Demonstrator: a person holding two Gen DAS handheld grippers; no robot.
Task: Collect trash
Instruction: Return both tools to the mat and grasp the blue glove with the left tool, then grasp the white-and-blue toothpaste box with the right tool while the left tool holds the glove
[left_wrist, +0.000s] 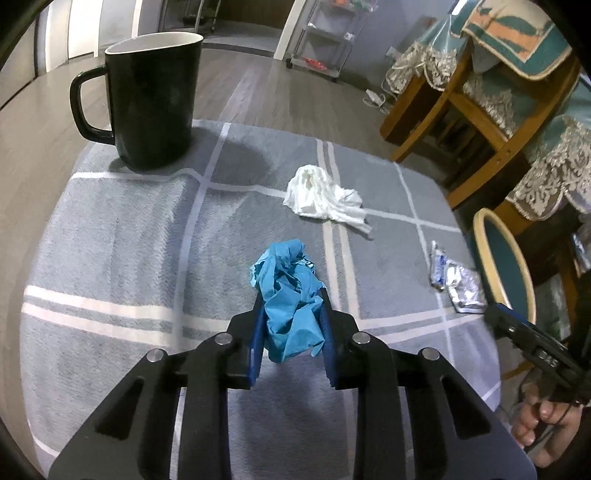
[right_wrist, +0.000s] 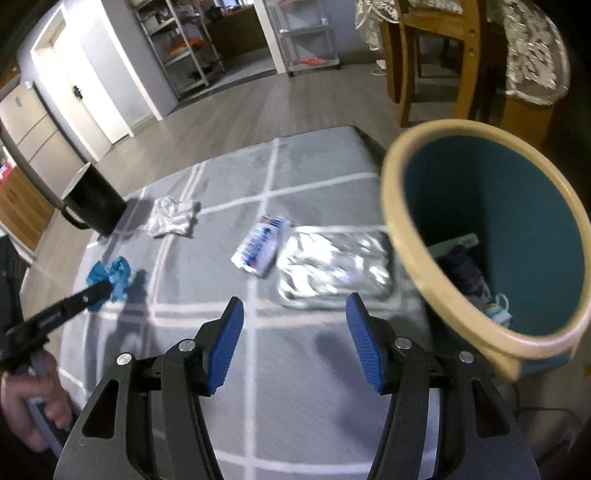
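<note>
My left gripper (left_wrist: 291, 299) is shut on a crumpled blue paper (left_wrist: 288, 295), held just above the grey checked cloth (left_wrist: 129, 258); it also shows in the right wrist view (right_wrist: 110, 277). A crumpled white tissue (left_wrist: 321, 195) lies farther on the cloth, also seen in the right wrist view (right_wrist: 171, 218). A small printed wrapper (right_wrist: 260, 243) and a silver foil packet (right_wrist: 332, 269) lie ahead of my right gripper (right_wrist: 293, 310), which is open and empty. A teal bin with a cream rim (right_wrist: 406, 229) stands at the right, with some trash inside.
A black mug (left_wrist: 151, 99) stands at the cloth's far left corner. Wooden chairs and a lace-covered table (left_wrist: 480, 92) stand to the right on the wood floor. Metal shelves (right_wrist: 306, 37) stand at the back.
</note>
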